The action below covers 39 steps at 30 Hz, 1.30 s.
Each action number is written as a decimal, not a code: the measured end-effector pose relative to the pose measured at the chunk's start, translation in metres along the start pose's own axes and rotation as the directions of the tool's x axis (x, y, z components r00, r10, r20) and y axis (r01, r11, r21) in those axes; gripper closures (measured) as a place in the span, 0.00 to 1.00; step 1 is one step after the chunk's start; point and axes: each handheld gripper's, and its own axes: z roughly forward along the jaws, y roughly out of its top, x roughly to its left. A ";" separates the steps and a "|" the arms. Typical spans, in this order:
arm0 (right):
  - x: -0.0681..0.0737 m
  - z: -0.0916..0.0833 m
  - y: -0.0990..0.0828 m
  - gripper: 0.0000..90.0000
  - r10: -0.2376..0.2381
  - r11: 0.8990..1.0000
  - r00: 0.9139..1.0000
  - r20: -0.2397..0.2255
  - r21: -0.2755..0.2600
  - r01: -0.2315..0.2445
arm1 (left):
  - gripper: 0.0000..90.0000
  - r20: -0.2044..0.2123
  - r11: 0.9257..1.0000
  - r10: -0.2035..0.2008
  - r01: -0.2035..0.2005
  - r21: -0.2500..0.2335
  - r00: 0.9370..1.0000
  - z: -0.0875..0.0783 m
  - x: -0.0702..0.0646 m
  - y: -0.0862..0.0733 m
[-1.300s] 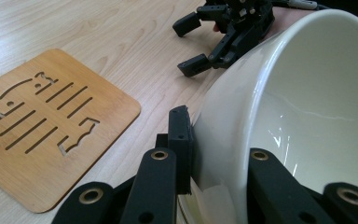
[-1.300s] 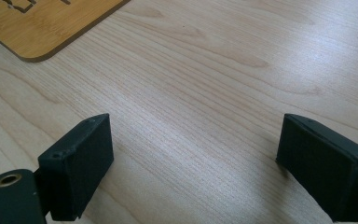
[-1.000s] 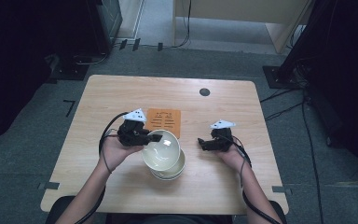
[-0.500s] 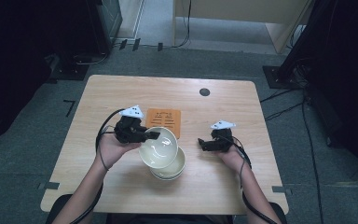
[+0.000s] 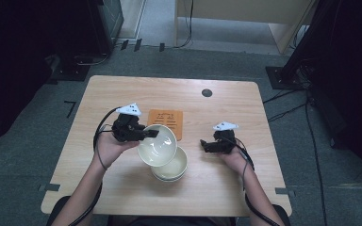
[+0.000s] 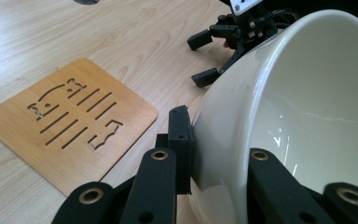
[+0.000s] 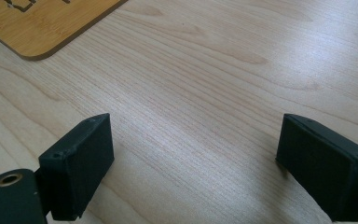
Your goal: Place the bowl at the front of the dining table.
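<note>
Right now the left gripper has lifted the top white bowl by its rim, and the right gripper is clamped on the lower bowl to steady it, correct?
Not quite. The left gripper does hold the top bowl by its rim, but the right gripper is open and empty beside the lower bowl, as the right gripper view shows.

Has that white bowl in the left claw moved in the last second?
Yes. The upper white bowl, clamped by the left gripper, has tilted up and shifted slightly toward the wooden trivet, off the lower bowl, which stayed put.
</note>
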 end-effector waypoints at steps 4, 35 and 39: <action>0.000 0.000 0.000 0.11 0.002 1.000 1.000 -0.001 0.001 -0.002 | 0.90 -0.002 1.000 -0.003 0.003 0.004 1.000 -0.001 0.003 -0.001; 0.000 0.000 0.000 0.11 0.002 1.000 1.000 -0.002 0.000 -0.002 | 0.90 -0.020 0.998 -0.061 0.061 -0.006 0.998 -0.010 0.029 -0.004; 0.000 0.000 0.000 0.11 0.003 1.000 1.000 -0.002 0.000 -0.003 | 0.90 -0.019 0.998 -0.061 0.061 -0.004 0.998 -0.010 0.031 -0.002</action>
